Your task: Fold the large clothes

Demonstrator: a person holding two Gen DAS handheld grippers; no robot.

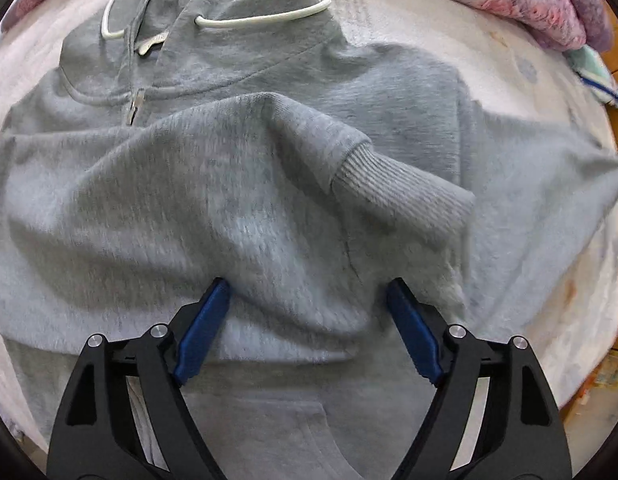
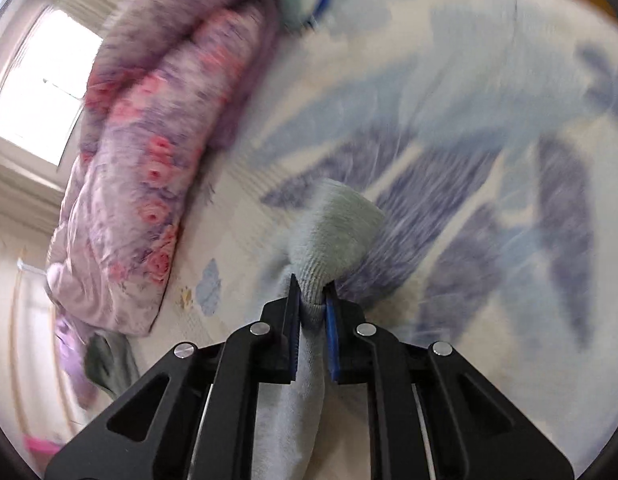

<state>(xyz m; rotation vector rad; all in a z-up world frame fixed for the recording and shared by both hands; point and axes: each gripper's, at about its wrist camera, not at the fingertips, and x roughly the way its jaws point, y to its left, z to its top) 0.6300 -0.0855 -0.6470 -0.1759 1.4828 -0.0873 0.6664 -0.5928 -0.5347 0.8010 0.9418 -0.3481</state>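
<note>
Left wrist view: hoodie (image 1: pixel 245 184) is spread front-up on the bed (image 1: pixel 437 36), hood and white drawstring (image 1: pixel 265 20) at the far end, zip pull (image 1: pixel 134 109) near the collar; one sleeve (image 1: pixel 213 168) is laid across the chest with its ribbed cuff (image 1: pixel 401 196) resting right of centre, presumably the first fold, done to narrow the body before it is folded lengthwise; left gripper (image 1: pixel 307 304) is spread wide just over the lower edge of that folded sleeve, blue pads (image 1: pixel 203 328) on either side of the fabric with nothing pinched, so it is judged to be either pressing the fold flat or lining up a grab; the other sleeve is seen stretched out to the right edge of frame, pulled taut. Right wrist view: right gripper (image 2: pixel 311 296) is clamped on a bunched grey cuff (image 2: pixel 337 236), the sleeve running back between the pads toward the camera; the cuff is gripped, probably because it gives the thickest, least slippery hold for carrying the sleeve over the chest; strong motion blur is noted across the blue-patterned sheet (image 2: pixel 449 128), so the gripper is judged to be mid-swing; a floral quilt (image 2: pixel 157 152) is piled along the left side under a window (image 2: pixel 45 80), well apart from the cuff; risk: the sleeve being dropped crooked over the first one
</note>
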